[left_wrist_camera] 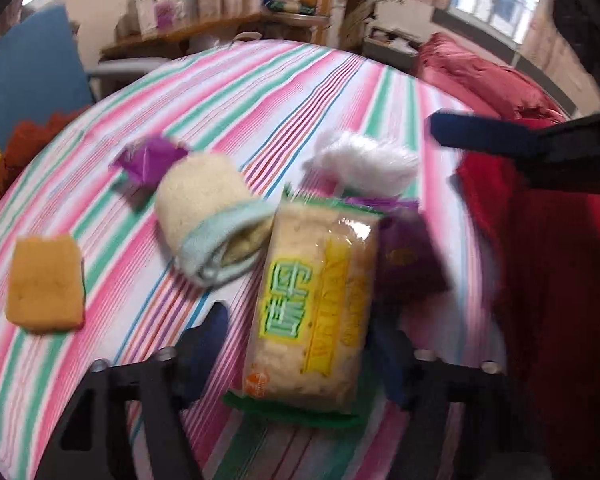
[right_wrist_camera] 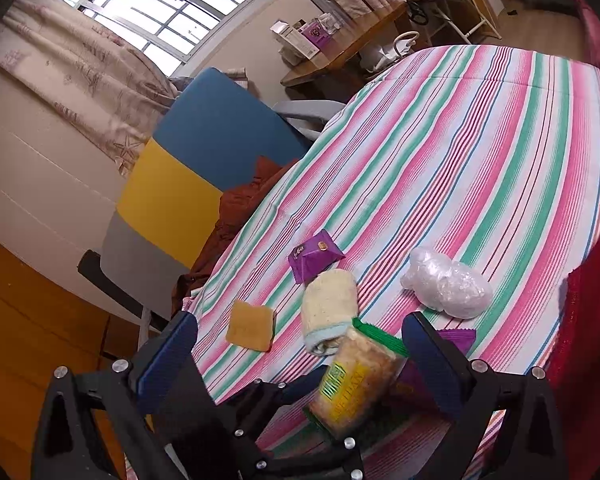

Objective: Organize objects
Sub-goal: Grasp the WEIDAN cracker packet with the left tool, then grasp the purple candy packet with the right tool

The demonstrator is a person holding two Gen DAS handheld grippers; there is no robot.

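A yellow-and-green snack packet (left_wrist_camera: 316,304) (right_wrist_camera: 356,388) lies on the striped cloth (left_wrist_camera: 260,92) between the fingers of my left gripper (left_wrist_camera: 298,352). That gripper is open, and a strip of cloth shows beside its left finger. The packet overlaps a purple packet (left_wrist_camera: 408,252) (right_wrist_camera: 456,338). Beyond it lie a rolled cream towel (left_wrist_camera: 208,216) (right_wrist_camera: 328,308), another purple packet (left_wrist_camera: 148,160) (right_wrist_camera: 314,260), a white plastic bag (left_wrist_camera: 364,162) (right_wrist_camera: 448,284) and an orange sponge (left_wrist_camera: 44,284) (right_wrist_camera: 250,330). My right gripper (right_wrist_camera: 300,364) hovers open and empty above the near edge.
Red fabric (left_wrist_camera: 540,280) (right_wrist_camera: 596,320) borders the right side of the cloth. A blue, yellow and grey chair (right_wrist_camera: 204,148) with a rust-coloured garment (right_wrist_camera: 240,208) stands at the left edge. A cluttered wooden desk (right_wrist_camera: 340,56) is beyond the far edge.
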